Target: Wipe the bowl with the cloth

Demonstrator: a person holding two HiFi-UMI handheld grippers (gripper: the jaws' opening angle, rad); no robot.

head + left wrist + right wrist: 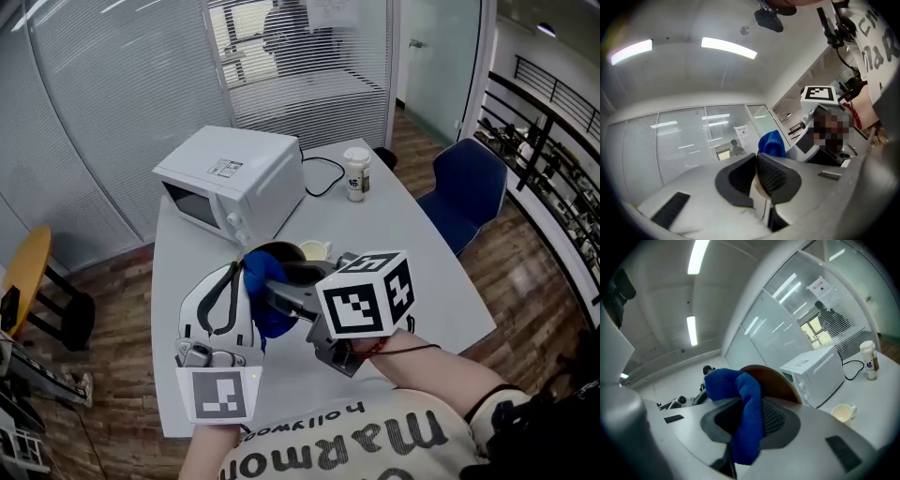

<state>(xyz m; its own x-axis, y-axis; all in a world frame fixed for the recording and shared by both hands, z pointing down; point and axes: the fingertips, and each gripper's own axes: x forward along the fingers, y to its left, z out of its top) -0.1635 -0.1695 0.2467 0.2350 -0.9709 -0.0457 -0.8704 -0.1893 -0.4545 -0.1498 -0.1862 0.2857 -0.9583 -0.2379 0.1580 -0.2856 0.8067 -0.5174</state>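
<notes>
The right gripper (752,405) pinches the blue cloth (726,380) in its jaws, bunched against the bowl (777,379) just beyond, while the jaws of the left gripper (756,161) clamp its rim.

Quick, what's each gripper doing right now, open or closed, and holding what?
Left gripper: closed, apparently pinching the bowl by its rim.
Right gripper: closed on the blue cloth.

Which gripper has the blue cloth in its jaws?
The right gripper: the cloth is pinched between its pads; the left gripper's jaws hold no cloth.
</notes>
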